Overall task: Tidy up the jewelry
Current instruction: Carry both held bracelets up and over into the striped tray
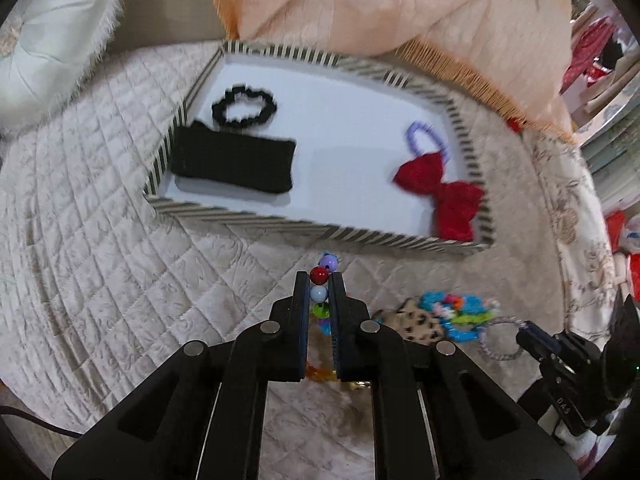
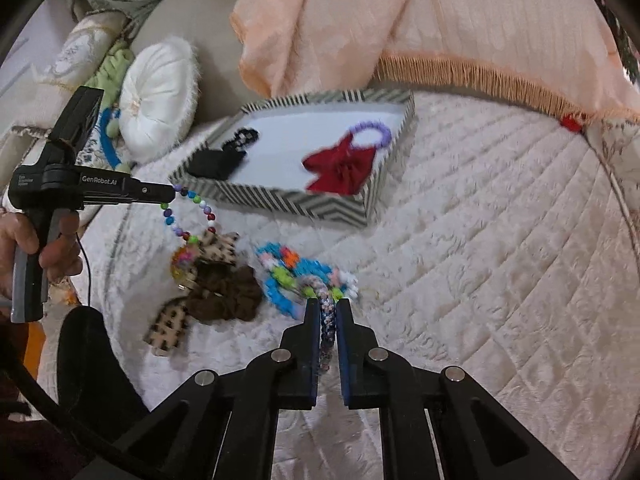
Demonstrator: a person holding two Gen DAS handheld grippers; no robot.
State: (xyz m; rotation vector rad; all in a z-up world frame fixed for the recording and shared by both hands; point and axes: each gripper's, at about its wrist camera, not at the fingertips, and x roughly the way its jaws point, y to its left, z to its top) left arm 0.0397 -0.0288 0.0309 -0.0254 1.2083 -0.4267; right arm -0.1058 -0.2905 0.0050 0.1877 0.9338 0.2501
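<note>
— Quilted cream bedspread [image 2: 500,220] underneath, peach fringed blanket [image 2: 460,28] behind. What sits on it?

— Striped tray [image 1: 320,234], holding a black band [image 1: 234,164], red bow [image 1: 440,192], black scrunchie [image 1: 244,110] and purple coil tie [image 1: 426,138].

— And outside the tray?

— Just in front of it, a pile: brown scrunchie [image 2: 228,292], leopard bow [image 2: 168,326], blue beaded piece [image 2: 288,280].

— The grippers?

— Left gripper [image 1: 319,280] is clamped on a multicoloured bead necklace [image 2: 188,216], its loop dangling over the pile. Right gripper [image 2: 328,306] is nearly closed, pinching a braided cord bracelet [image 2: 327,328] at the pile's edge.
</note>
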